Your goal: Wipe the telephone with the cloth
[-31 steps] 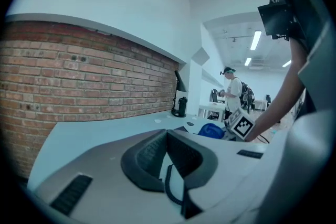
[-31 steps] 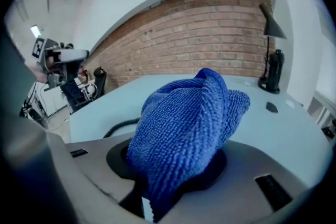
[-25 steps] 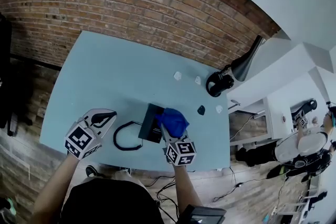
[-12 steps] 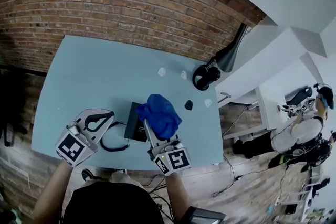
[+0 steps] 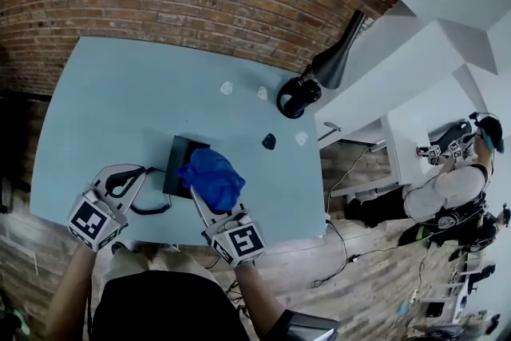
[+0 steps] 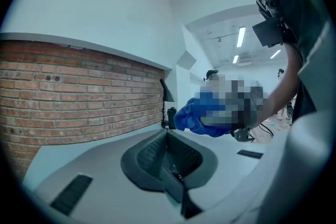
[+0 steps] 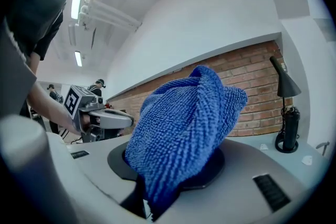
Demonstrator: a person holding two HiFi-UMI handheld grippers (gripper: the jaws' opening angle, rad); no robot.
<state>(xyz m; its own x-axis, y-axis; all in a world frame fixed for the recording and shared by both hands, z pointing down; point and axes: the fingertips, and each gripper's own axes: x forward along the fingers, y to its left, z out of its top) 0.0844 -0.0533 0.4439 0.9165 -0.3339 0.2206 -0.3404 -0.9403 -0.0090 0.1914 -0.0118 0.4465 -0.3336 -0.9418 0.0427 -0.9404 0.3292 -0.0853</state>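
The black telephone [image 5: 179, 158] lies on the pale blue table [image 5: 120, 100], its right part hidden under the bunched blue cloth [image 5: 212, 176]. My right gripper [image 5: 202, 197] is shut on the cloth [image 7: 184, 128], which stands up in a heap from its jaws and hangs over the phone. The phone's black cord [image 5: 150, 208] loops toward the table's front edge. My left gripper [image 5: 132, 178] hovers just left of the phone, jaws shut with nothing between them, tilted up toward the brick wall. In the left gripper view the cloth [image 6: 191, 115] shows ahead.
A black desk lamp [image 5: 334, 60] with its round base [image 5: 294, 100] stands at the table's far right corner. Small white bits [image 5: 227, 88] and a small black object [image 5: 269, 141] lie beyond the phone. A person [image 5: 447, 188] stands off to the right.
My right gripper has raised the cloth off the phone's right end and holds it higher, over the phone. My left gripper has come nearer the phone.
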